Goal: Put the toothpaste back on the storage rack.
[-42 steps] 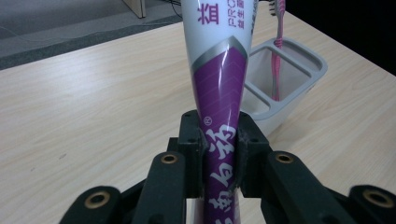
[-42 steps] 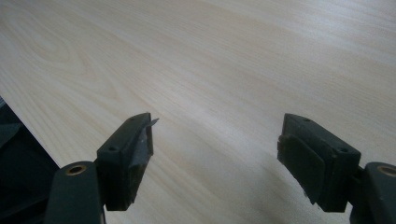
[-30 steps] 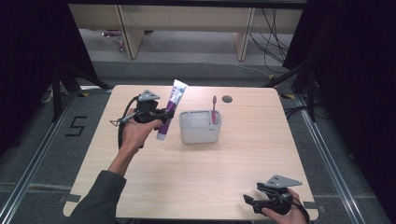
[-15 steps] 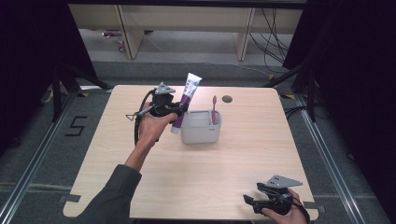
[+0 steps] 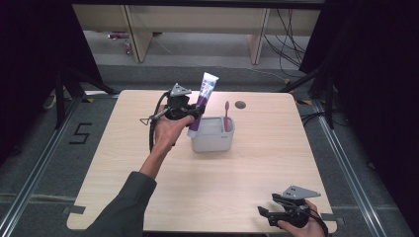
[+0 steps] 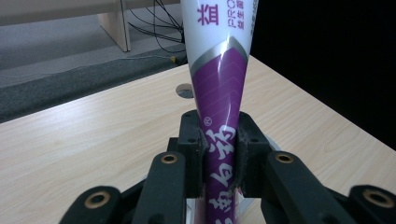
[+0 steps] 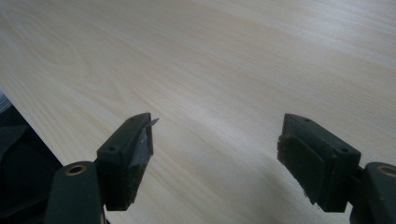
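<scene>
Left gripper (image 5: 193, 114) (arm outstretched) clamps toothpaste tube (image 5: 202, 98) upright.

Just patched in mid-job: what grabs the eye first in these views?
The purple and white toothpaste tube stands out, clamped upright in the left tool right at the left edge of the grey bin near the table's far middle. A pink toothbrush stands in that bin. The right tool rests open at the table's near right corner.
</scene>
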A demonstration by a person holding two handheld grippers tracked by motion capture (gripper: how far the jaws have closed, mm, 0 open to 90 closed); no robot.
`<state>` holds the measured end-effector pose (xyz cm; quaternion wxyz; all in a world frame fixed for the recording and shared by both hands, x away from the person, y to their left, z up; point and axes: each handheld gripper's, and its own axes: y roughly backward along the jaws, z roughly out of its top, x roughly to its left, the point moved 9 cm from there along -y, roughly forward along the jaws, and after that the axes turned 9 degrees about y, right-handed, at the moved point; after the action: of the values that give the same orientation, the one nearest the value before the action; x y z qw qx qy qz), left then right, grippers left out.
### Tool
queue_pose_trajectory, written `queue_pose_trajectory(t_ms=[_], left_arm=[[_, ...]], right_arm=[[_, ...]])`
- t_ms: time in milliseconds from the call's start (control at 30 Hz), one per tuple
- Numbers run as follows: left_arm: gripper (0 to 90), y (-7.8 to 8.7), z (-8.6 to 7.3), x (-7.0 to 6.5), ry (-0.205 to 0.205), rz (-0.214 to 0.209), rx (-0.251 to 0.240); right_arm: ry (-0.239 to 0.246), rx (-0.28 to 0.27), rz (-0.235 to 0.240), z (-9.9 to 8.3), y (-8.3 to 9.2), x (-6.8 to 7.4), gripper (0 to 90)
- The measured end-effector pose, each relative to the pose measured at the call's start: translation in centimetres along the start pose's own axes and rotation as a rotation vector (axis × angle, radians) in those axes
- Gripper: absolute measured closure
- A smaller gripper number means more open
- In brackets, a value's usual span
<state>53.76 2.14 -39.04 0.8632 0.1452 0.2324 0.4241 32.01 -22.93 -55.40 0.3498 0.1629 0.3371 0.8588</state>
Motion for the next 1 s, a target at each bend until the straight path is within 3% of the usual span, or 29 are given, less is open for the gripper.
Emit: queue_pose_trajectory(t_ms=[433,567,1000], left_arm=[[75.5,-1.3,0.6,-0.6,-0.007,0.003,-0.015],[75.5,-1.8,0.9,-0.8,0.016,-0.001,-0.03],[75.4,-3.4,1.0,-0.9,0.03,0.014,-0.048]], right_arm=[[0.001,0.001,-0.007,0.0,0.1,0.0,26.6],[0.002,0.0,-0.006,0.0,0.1,0.0,26.6],[0.005,0.001,-0.004,0.0,0.1,0.0,26.6]])
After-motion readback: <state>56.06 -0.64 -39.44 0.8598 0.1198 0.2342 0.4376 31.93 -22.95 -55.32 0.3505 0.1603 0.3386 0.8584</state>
